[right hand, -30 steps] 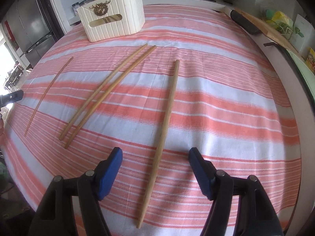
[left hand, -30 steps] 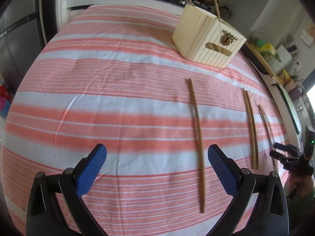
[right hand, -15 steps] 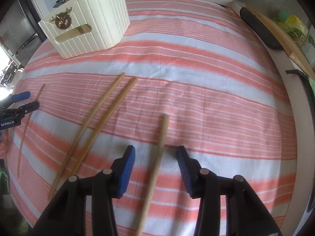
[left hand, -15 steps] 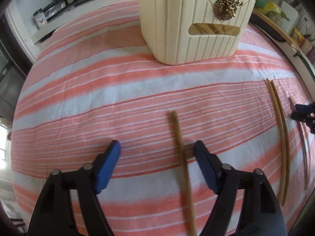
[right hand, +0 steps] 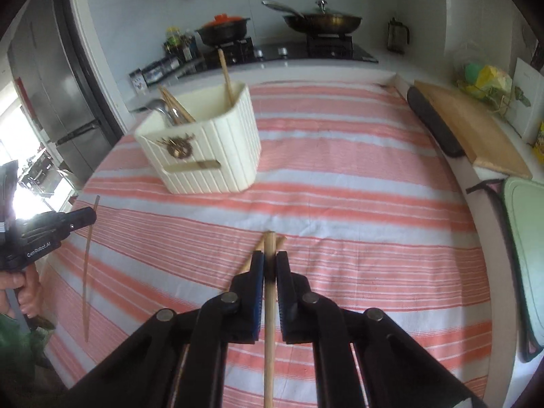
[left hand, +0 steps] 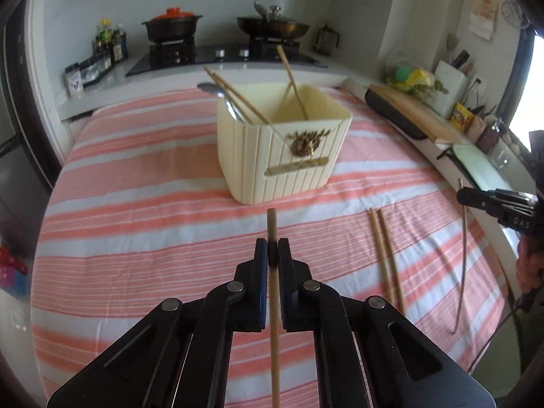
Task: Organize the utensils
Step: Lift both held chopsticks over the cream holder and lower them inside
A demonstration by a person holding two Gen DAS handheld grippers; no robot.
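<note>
Both grippers loaded; transfer to holder pending.

The left gripper (left hand: 273, 255) is clamped on a dark-tipped chopstick (left hand: 274, 333); the right gripper (right hand: 269, 267) is clamped on a pale chopstick (right hand: 269, 326). Both sticks appear lifted off the striped cloth (right hand: 357, 204). The next move calls for tipping each into the cream utensil box (left hand: 285, 156), just ahead; a loose pair (left hand: 386, 255) awaits collection.

Ahead of the left gripper (left hand: 273, 255) the striped cloth (left hand: 142, 204) lies bare up to the holder (left hand: 284, 156), which blocks the way straight on. Chopsticks (left hand: 234, 97) and a spoon (left hand: 221, 97) lean across its left half; the right half is mostly open. On the right, a chopstick pair (left hand: 386, 255) lies on the cloth.
</note>
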